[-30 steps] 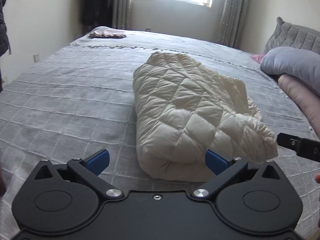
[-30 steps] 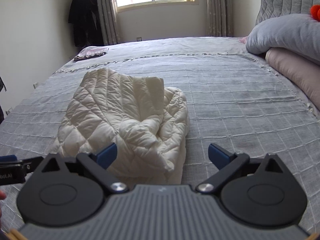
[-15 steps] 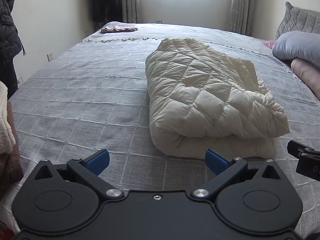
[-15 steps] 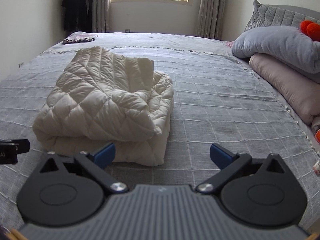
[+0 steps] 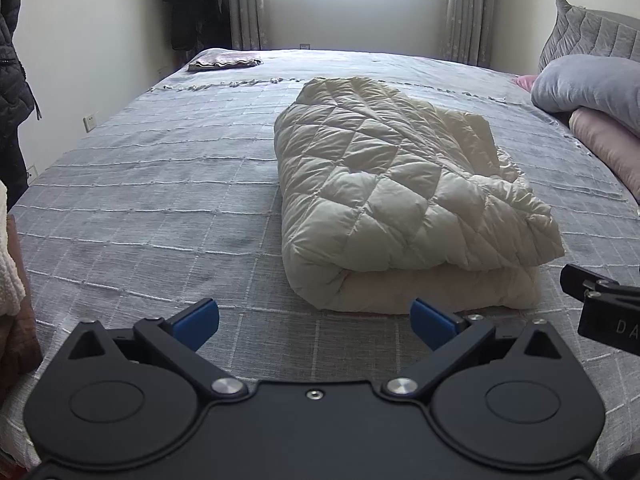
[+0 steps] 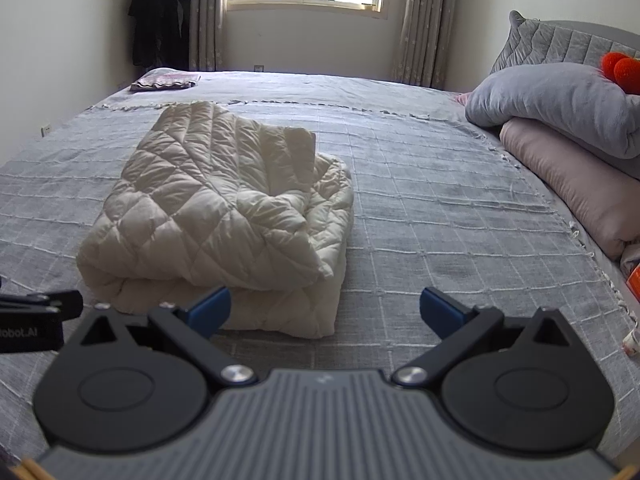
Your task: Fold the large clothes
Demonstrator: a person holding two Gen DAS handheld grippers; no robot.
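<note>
A cream quilted down jacket [image 5: 396,196] lies folded into a thick bundle in the middle of the grey checked bed [image 5: 140,208]. My left gripper [image 5: 314,322] hovers open just short of the bundle's near left corner, with nothing between its blue fingertips. In the right wrist view the same jacket [image 6: 224,216] sits ahead and to the left. My right gripper [image 6: 326,310] is open and empty, its left fingertip close to the bundle's near right corner. Each gripper's body shows at the edge of the other's view.
Grey and pink pillows [image 6: 560,120] are stacked along the right side by the headboard, with a red plush [image 6: 620,70] on top. A small folded cloth [image 5: 224,62] lies at the far left corner. Dark coats [image 6: 156,16] hang by the window.
Both grippers have pulled back from the jacket toward the near edge of the bed, staying open. The bundle now lies further ahead and rests settled on the bed.
</note>
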